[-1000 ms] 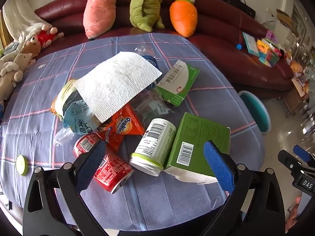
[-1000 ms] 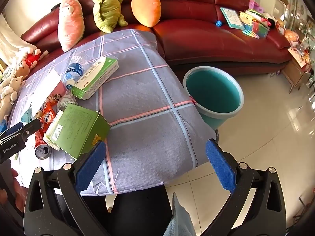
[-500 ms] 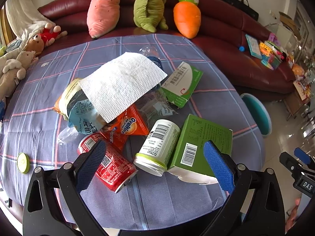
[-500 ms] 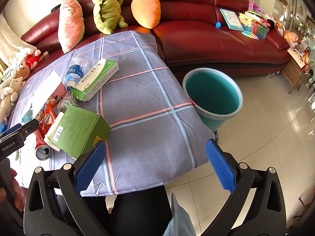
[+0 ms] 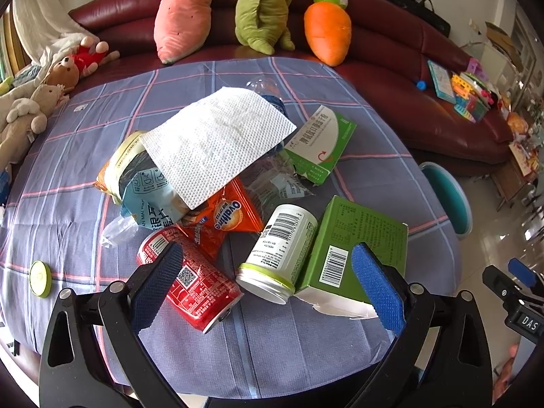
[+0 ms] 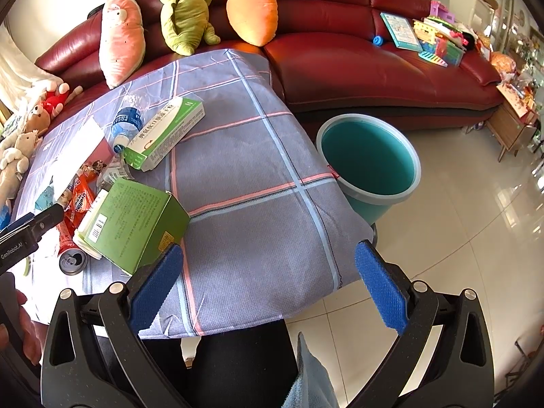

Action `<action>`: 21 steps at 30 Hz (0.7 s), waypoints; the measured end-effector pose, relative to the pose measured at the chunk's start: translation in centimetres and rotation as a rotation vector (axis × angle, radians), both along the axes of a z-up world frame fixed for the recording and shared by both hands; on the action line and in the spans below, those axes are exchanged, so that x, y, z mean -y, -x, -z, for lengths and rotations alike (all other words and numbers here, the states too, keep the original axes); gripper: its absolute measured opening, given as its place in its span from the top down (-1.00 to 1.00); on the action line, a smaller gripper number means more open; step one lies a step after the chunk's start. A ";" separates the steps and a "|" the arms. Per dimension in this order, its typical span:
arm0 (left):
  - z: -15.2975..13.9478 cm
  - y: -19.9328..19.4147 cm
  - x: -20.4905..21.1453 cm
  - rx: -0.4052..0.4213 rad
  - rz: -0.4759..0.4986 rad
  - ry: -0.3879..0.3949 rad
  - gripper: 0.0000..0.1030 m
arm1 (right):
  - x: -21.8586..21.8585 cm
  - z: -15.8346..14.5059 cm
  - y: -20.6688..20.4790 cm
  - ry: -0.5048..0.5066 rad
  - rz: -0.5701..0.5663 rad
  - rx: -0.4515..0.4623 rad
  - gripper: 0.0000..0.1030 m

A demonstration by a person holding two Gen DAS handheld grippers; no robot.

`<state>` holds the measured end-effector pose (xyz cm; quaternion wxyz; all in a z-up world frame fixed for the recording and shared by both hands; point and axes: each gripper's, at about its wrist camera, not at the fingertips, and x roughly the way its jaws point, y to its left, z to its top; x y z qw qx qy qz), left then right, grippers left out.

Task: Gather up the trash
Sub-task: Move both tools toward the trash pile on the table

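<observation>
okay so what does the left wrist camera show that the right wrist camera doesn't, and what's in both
Only the left wrist view shows the white and green can whole, the paper towel's full spread, and the small green lid.

Only the right wrist view shows the inside of the teal bucket, standing on the floor beside the table.

Both show the green box, the red can, the white and green carton and the plush toys.

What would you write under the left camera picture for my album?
Open left hand-held gripper hovers over a red soda can, white bottle and green box on the checked tablecloth.
</observation>
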<state>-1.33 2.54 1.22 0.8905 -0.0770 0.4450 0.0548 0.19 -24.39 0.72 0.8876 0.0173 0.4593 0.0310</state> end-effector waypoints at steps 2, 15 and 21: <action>0.0 0.0 0.0 -0.001 0.001 -0.001 -0.92 | 0.0 0.0 0.0 0.001 0.000 0.001 -0.88; 0.6 0.2 -1.0 -0.005 -0.020 0.002 -0.92 | -0.4 0.9 -0.2 0.004 -0.004 -0.013 -0.88; 0.8 0.4 -1.5 -0.011 -0.032 0.007 -0.92 | -0.8 1.2 -0.3 0.003 -0.013 -0.022 -0.88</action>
